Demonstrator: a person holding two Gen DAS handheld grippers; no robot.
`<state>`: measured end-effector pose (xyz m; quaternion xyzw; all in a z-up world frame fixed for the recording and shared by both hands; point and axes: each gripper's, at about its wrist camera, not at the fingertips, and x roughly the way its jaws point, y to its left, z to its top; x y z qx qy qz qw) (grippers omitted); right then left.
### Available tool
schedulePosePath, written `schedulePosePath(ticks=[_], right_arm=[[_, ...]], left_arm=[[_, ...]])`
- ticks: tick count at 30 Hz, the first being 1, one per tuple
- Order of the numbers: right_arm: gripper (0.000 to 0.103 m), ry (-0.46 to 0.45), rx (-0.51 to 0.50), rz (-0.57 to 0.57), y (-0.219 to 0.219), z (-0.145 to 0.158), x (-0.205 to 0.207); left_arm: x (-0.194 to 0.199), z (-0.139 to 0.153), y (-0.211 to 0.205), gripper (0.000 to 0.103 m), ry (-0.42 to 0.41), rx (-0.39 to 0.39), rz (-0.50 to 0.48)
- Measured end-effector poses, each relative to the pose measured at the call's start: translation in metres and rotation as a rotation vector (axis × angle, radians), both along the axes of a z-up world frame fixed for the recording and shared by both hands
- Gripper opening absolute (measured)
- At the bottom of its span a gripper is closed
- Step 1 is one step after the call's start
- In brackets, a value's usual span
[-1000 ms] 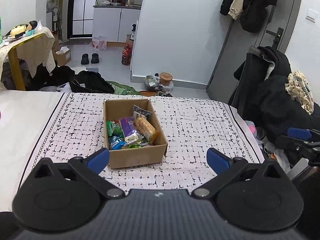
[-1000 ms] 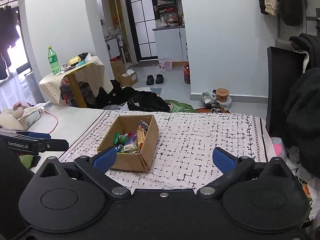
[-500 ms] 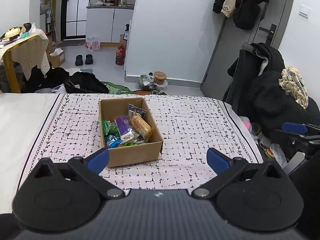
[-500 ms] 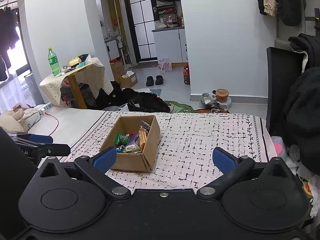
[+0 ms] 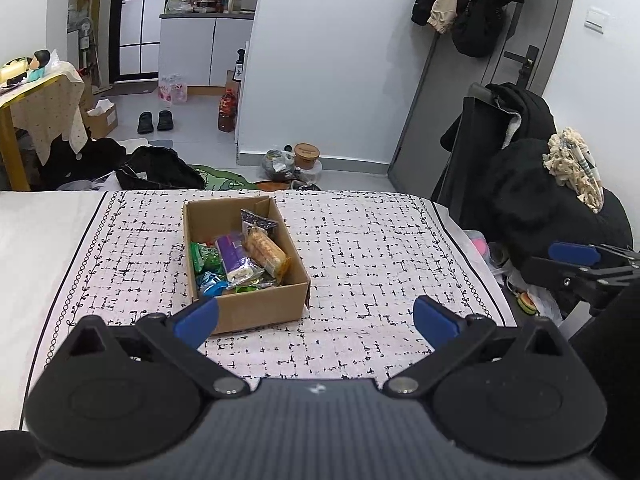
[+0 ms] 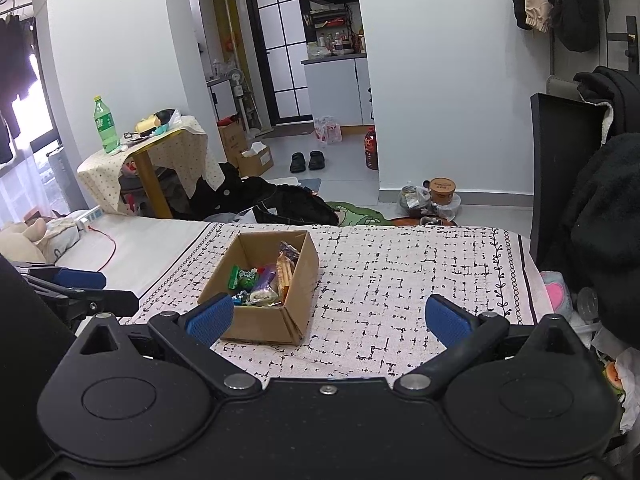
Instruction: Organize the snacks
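box: open brown cardboard box (image 5: 256, 304), upright on patterned cloth, 11 o'clock of left view centre
snacks: mixed wrapped packets (image 5: 240, 260) piled inside, near end

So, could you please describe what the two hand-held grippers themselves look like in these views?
Both look alike. The left hand-held gripper has a matte black body with two round housings, silver pivot screws, and black linkage arms ending in blue finger pads. The right hand-held gripper is the same build, with blue pads and a small central screw. No cables, sleeves or hands show.
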<state>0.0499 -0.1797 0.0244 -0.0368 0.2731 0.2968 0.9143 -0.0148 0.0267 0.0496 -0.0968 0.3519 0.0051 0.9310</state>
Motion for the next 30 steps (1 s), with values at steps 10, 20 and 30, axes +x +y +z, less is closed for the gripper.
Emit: schedulePosePath(ticks=[10,20,30], right_arm=[[0.103,0.001,-0.002,-0.001,0.001,0.0002,-0.0015],[0.103,0.008,0.006,-0.005,-0.0003,-0.001,-0.0003],[0.103,0.008,0.006,-0.006,0.0,-0.0008,0.0007]], left_arm=[[-0.0013,0.0009,-0.0011,0.103,-0.005,-0.007,-0.016],[-0.002,0.0014,-0.0005,0.103,-0.003,-0.009,-0.01],[-0.0017,0.003,0.0011,0.103,0.001,-0.003,-0.002]])
